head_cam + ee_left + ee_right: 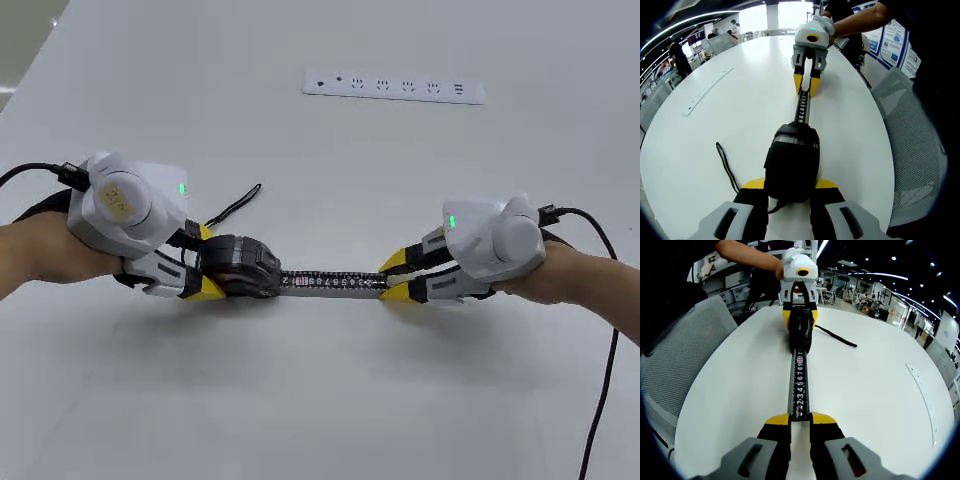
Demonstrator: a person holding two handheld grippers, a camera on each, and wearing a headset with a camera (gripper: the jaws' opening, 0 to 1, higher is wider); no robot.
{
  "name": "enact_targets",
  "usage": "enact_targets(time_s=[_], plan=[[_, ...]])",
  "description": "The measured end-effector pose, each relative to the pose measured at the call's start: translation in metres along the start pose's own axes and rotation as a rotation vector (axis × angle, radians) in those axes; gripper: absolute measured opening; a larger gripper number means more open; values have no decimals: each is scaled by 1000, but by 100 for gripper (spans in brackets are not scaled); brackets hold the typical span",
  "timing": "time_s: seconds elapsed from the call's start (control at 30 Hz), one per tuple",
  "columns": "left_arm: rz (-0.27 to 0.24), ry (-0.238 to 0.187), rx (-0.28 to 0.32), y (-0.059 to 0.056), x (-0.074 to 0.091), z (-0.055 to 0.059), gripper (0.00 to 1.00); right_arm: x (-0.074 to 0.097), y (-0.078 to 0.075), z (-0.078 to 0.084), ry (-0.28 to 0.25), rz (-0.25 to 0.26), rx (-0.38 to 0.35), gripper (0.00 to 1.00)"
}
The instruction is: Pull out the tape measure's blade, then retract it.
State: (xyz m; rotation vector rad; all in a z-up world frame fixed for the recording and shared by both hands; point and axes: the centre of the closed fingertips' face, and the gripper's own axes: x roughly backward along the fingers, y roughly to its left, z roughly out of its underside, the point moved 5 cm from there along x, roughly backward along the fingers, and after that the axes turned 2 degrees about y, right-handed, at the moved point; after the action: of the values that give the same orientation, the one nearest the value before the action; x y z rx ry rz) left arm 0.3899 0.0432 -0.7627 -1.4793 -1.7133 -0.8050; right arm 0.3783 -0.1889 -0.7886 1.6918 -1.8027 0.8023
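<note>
A black tape measure case (240, 267) lies low over the white table, and my left gripper (207, 262) is shut on it. In the left gripper view the case (791, 162) fills the space between the yellow-tipped jaws. A short stretch of dark blade (333, 282) with white numbers runs from the case to my right gripper (395, 277), which is shut on the blade's end. In the right gripper view the blade (799, 385) runs straight ahead from between the jaws to the case (800, 330). The case's black wrist strap (233, 207) trails on the table behind it.
A white power strip (394, 86) lies at the far side of the table (320, 400). Cables run from both grippers, one down the right edge (600, 400). Mesh chairs (675, 375) stand beside the table's rounded edge. People stand in the room beyond.
</note>
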Motion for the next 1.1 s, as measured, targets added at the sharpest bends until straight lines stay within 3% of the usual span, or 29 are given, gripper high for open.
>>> enact_targets(time_s=[1.1], plan=[[5, 3, 2, 1, -2, 0, 29, 25, 0, 27, 37, 10, -21, 11]])
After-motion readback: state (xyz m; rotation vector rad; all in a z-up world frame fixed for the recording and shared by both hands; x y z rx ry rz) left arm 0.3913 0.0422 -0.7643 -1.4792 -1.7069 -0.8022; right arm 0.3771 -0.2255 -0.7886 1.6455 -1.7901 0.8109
